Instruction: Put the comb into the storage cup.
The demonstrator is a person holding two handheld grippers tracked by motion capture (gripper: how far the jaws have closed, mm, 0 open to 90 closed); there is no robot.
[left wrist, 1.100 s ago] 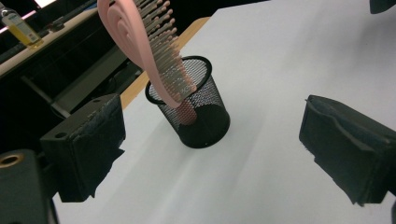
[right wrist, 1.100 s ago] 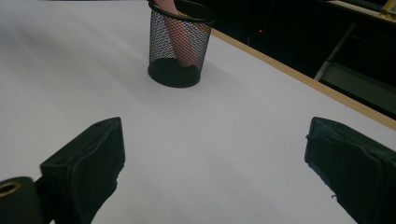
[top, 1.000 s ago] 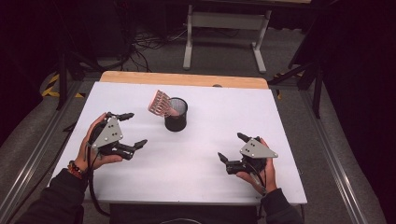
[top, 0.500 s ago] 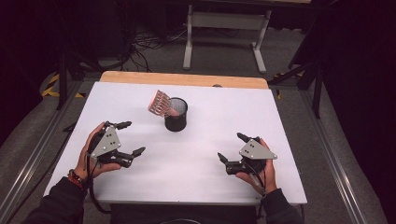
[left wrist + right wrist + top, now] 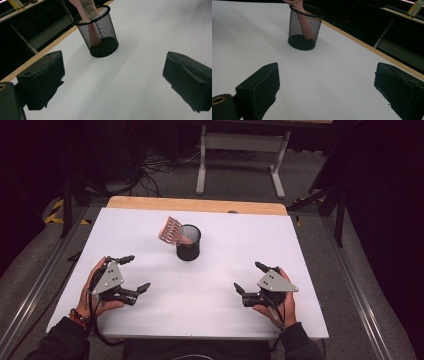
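A black mesh cup (image 5: pixel 188 242) (image 5: pixel 98 32) (image 5: pixel 305 27) stands upright near the middle of the white table (image 5: pixel 225 245). A pink brush (image 5: pixel 172 231) (image 5: pixel 86 10) (image 5: pixel 303 22) leans in it, handle down, its head sticking out over the rim to the left. My left gripper (image 5: pixel 132 272) (image 5: pixel 112 82) rests open at the front left, a hand's length from the cup. My right gripper (image 5: pixel 248 277) (image 5: pixel 327 90) rests open at the front right. Nothing lies between either pair of jaws.
A wooden strip (image 5: pixel 200 205) runs along the table's far edge. Beyond it stand a metal stand (image 5: pixel 240 150) and cables on the floor. Metal rails (image 5: pixel 360 310) flank the table on both sides.
My left gripper has drawn back toward the front edge and a little left. The right gripper, cup and brush have stayed put.
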